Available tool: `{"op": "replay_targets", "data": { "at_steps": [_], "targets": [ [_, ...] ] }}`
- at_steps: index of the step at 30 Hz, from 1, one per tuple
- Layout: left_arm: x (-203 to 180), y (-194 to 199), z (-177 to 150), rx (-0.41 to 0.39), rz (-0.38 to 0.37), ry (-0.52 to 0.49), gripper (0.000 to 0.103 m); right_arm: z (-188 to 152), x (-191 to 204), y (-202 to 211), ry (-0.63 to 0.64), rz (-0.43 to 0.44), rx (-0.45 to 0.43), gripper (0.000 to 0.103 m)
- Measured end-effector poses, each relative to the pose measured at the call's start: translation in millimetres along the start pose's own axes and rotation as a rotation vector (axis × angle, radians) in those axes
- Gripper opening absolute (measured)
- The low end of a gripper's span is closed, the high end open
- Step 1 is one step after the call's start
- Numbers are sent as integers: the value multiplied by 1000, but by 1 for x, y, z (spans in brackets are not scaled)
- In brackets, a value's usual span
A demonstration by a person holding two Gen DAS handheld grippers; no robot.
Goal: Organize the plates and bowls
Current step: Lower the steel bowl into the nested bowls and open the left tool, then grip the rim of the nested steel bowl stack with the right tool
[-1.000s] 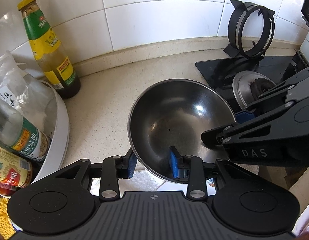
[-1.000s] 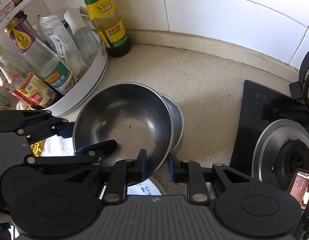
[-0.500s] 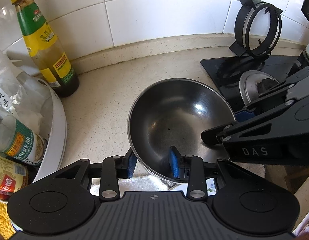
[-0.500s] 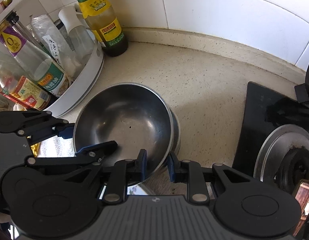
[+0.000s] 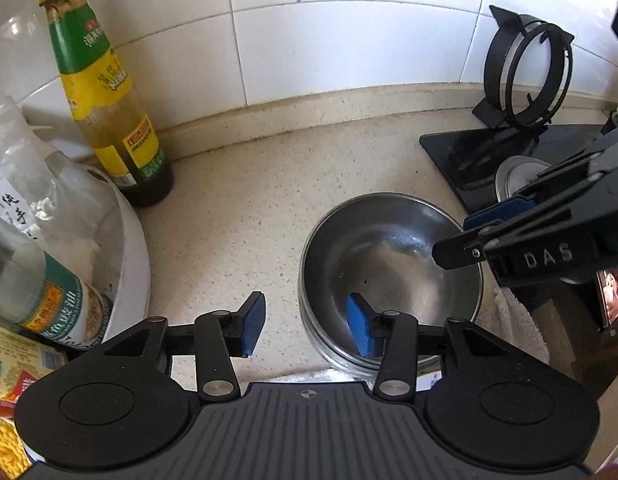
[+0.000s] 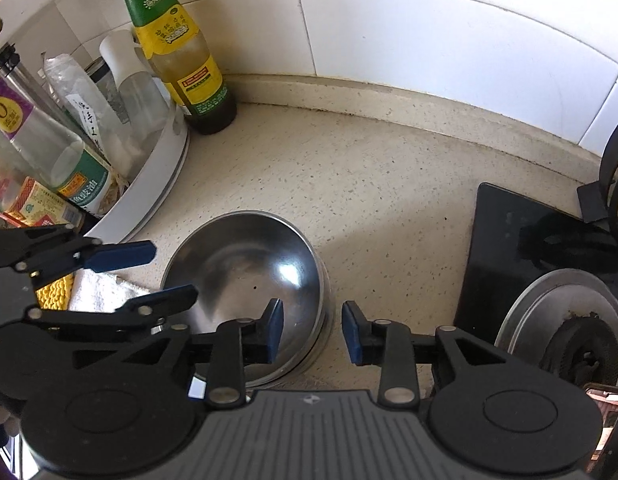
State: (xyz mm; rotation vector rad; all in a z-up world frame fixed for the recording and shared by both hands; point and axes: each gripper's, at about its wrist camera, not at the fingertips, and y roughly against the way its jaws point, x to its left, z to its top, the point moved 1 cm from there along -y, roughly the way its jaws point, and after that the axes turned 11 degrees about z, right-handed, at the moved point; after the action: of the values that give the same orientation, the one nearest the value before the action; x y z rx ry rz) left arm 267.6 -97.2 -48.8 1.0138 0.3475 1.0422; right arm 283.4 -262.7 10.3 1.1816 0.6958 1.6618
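A steel bowl (image 5: 393, 264) (image 6: 245, 268) sits nested in a second steel bowl (image 5: 329, 354) (image 6: 323, 340) on the speckled counter. My left gripper (image 5: 305, 324) straddles its near left rim, one blue pad outside and one inside. The jaws are opening and the pads stand off the metal. My right gripper (image 6: 313, 332) straddles the right rim the same way, jaws opening with a gap on both sides. Each gripper also shows in the other's view: the right gripper (image 5: 469, 236), the left gripper (image 6: 165, 272).
A green-labelled sauce bottle (image 5: 109, 112) (image 6: 181, 52) stands by the tiled wall. A white tray (image 5: 137, 248) (image 6: 161, 184) of condiment bottles is at the left. The black stove top (image 5: 469, 152) (image 6: 509, 240) with its burner (image 6: 569, 320) is at the right. A white towel (image 6: 97, 292) lies near the bowls.
Both grippers were shut on the top bowl's rim and carried it; now the bowl rests in the lower bowl and both pairs of jaws have spread off the rim.
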Motion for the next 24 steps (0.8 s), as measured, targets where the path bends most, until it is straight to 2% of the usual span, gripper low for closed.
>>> {"op": "replay_targets", "data": {
  "at_steps": [8,16,21,24],
  "targets": [
    [12,3,-11,-15,-38,-15,60,-2,-6,-7,-51,37,7,54],
    [29,27,-26,-114,-101,-24,72,-2,-7,-9,-87,63,1,62],
    [39,20,-50,-145,-136,-83,71,-4,-13,-18,-120,76,13,63],
    [36,9,-58,-138,-207,-114,71,-5,-16,-24,-147,92,19,64]
  ]
}}
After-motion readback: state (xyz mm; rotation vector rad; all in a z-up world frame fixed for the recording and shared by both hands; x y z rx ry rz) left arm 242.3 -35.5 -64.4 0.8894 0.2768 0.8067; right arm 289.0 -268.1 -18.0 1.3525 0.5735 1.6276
